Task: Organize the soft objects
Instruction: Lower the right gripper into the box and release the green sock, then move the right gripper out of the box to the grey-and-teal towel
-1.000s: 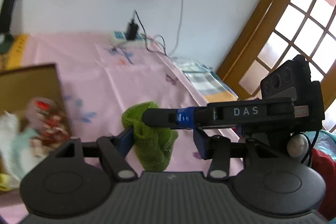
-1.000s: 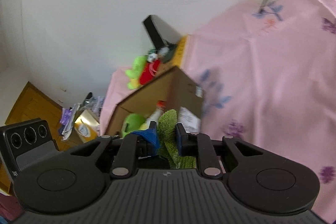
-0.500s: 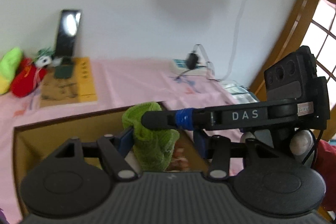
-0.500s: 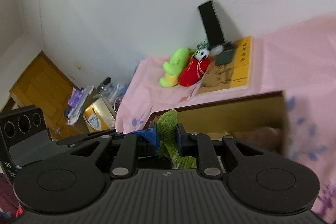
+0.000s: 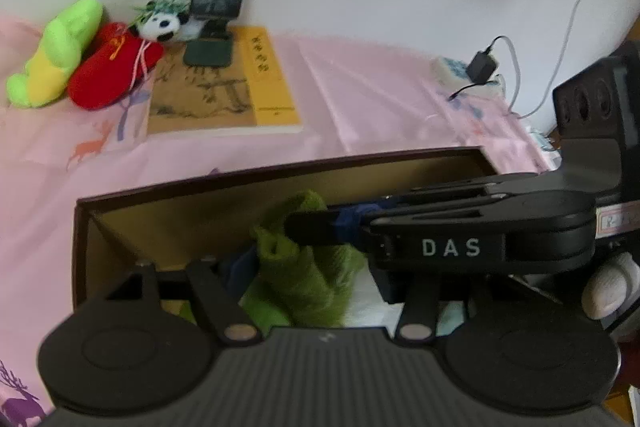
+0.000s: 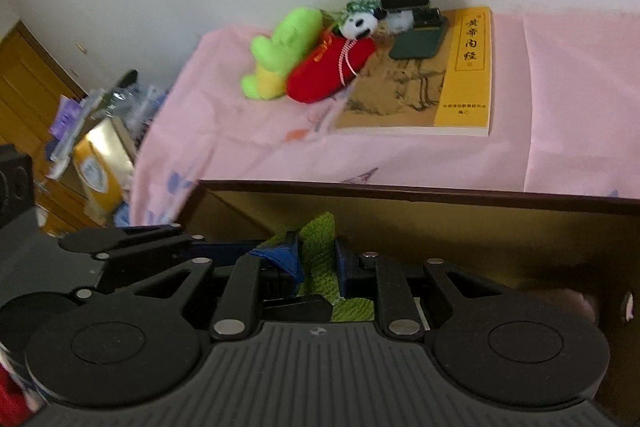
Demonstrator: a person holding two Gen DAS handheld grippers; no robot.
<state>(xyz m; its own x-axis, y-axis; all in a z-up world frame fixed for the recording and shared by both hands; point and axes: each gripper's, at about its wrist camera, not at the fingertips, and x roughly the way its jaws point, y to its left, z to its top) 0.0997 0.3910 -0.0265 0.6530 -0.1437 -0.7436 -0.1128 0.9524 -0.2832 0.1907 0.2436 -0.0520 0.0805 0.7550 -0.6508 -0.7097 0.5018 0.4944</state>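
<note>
right tool point(image 6: 318, 259) clamped tight on green cloth point(image 5: 304, 275), hanging over open cardboard box point(image 5: 200, 195) on pink table point(image 5: 360, 99). left tool point(image 5: 308, 279) half open around same cloth, pad contact unclear. green plush point(image 6: 284, 55) and red plush point(image 6: 328, 71) beside book point(image 6: 432, 83), well behind box.

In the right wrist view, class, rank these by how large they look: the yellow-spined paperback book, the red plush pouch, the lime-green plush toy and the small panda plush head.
1. Yellow-spined paperback book
2-3. Red plush pouch and lime-green plush toy: too alike to rank; they overlap.
4. Small panda plush head
</note>
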